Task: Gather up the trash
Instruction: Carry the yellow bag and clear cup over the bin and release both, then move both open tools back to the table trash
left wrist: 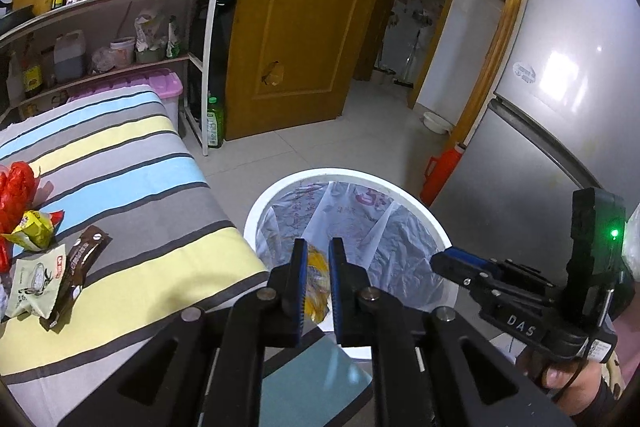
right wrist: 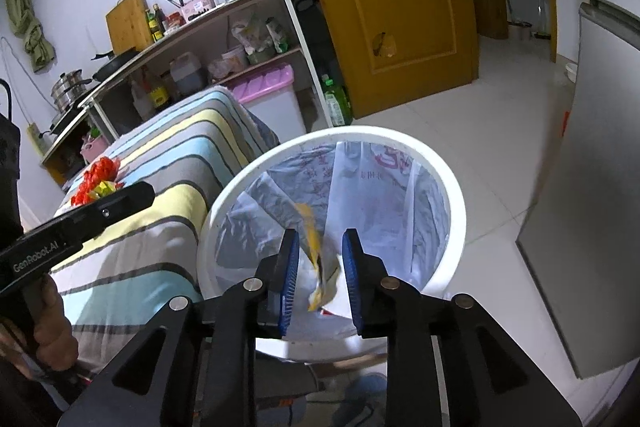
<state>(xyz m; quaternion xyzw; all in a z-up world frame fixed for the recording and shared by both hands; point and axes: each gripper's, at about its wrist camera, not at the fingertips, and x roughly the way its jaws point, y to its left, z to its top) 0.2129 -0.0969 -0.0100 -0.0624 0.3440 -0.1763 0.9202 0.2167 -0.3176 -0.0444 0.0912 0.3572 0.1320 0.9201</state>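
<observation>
Far left of left tool (left wrist: 319, 247), on striped worktop (left wrist: 120, 187): brown wrapper (left wrist: 78, 267), white packet (left wrist: 34, 277), yellow packet (left wrist: 32, 229). Left tool: jaws narrowly parted over white bin (left wrist: 400, 193); yellow wrapper (left wrist: 317, 279) between the pads, contact unclear. Right tool (right wrist: 320, 239): jaws slightly wider; yellow-and-white wrapper (right wrist: 320, 267) loose between, above the bin liner (right wrist: 384, 211).
</observation>
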